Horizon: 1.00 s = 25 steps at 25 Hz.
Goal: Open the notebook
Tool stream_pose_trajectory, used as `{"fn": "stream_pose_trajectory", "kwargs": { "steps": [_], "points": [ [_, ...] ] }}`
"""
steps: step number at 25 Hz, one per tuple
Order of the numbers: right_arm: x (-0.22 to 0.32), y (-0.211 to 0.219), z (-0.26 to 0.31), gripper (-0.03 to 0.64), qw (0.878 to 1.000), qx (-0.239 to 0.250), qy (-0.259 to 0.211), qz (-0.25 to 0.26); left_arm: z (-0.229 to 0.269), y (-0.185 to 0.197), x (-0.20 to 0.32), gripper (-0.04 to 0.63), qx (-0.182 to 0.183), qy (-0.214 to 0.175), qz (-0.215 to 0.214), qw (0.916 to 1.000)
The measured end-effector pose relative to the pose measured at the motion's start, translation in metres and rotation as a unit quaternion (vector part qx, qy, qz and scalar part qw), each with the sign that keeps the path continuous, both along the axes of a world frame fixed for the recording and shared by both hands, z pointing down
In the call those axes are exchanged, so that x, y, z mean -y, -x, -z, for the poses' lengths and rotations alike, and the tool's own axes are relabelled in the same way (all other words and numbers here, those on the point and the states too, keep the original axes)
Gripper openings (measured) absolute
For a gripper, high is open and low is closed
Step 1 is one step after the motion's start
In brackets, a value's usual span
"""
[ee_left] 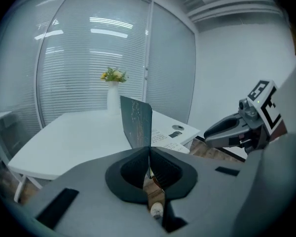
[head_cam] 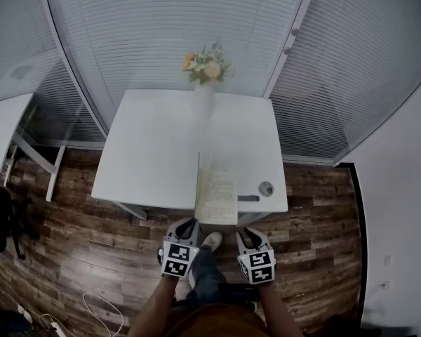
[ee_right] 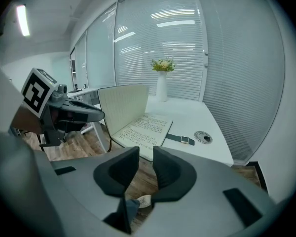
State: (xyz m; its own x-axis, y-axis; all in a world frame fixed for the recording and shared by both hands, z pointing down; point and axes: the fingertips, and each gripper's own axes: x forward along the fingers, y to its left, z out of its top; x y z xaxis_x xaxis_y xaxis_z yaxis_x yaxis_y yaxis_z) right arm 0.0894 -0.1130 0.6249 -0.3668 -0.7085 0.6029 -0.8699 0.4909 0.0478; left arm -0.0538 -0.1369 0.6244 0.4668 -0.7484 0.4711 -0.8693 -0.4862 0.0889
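notebook (ee_right: 140, 128) lying open, cover standing upright | watch (ee_right: 181, 139) lying just right of notebook | right gripper (ee_right: 146, 152) hovering before notebook, jaws apart

This is an office room: glass partition walls (head_cam: 161, 41) with slatted blinds, a white table (head_cam: 147, 160) with a vase of flowers (head_cam: 207, 69) at its far edge, a second desk (head_cam: 3, 128), and a wood-plank floor (head_cam: 91, 258).

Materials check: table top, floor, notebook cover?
Table top: probably white laminate or painted board; matte, uniform.
Floor: wood or wood-look planks; grain and seams show.
Notebook cover: dark outside, likely card or leatherette; thin, stands stiff.
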Motion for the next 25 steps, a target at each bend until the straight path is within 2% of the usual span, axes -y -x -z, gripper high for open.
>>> {"fn": "stream_pose_trajectory", "kwargs": {
  "steps": [6, 11, 14, 19, 25],
  "points": [
    [0.001, -0.002, 0.003, 0.100, 1.000, 0.000, -0.004, -0.005, -0.002, 0.019, -0.001, 0.035, -0.049, 0.022, 0.039, 0.9978],
    [0.004, -0.003, 0.002, 0.100, 1.000, 0.003, -0.002, -0.010, -0.011, 0.036, 0.000, 0.037, -0.094, 0.047, 0.085, 0.9908],
    [0.006, -0.002, 0.000, 0.100, 1.000, 0.004, 0.000, -0.011, -0.022, 0.047, 0.000, 0.039, -0.126, 0.071, 0.113, 0.9830],
    [0.009, -0.002, 0.002, 0.100, 1.000, 0.007, -0.001, -0.013, -0.038, 0.060, -0.001, 0.052, -0.181, 0.105, 0.156, 0.9654],
    [0.016, -0.004, 0.002, 0.100, 1.000, 0.009, 0.000, -0.019, -0.052, 0.067, 0.000, 0.064, -0.216, 0.131, 0.181, 0.9506]
  ]
}}
